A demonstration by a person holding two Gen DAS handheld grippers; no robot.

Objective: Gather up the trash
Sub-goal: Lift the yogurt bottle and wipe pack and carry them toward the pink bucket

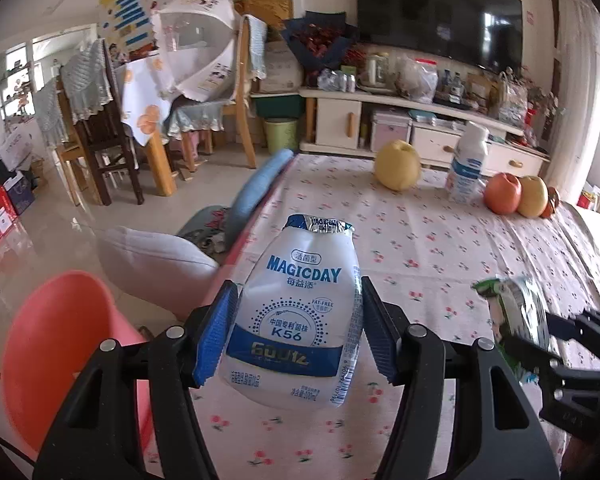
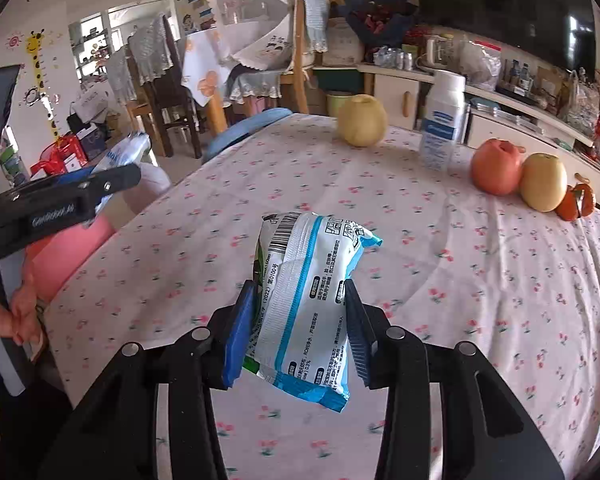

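A: What is the left gripper [image 1: 296,326] doing?

B: It is clamped on a white and blue MAGICDAY drink bottle [image 1: 296,312]. The blue pads [image 1: 216,334] press both sides of the bottle, which sits upright between them with its foil top pointing away from the claw, lifted above the flowered tablecloth [image 1: 440,240].

A: And the right gripper [image 2: 300,330]?

B: Clenched on a white and blue wet-wipe packet [image 2: 308,304], pinched at its middle, barcode end ahead of the fingertips, raised off the cloth too.

A: What lies beyond the claws?

B: Far ahead of the right claw stands a yellow pear [image 2: 362,120], and to its right an upright white bottle [image 2: 442,120]. Further right, a red apple [image 2: 496,166] touches a yellow apple [image 2: 544,182]. Left of the left claw, off the table, sits a pink chair [image 1: 56,344].
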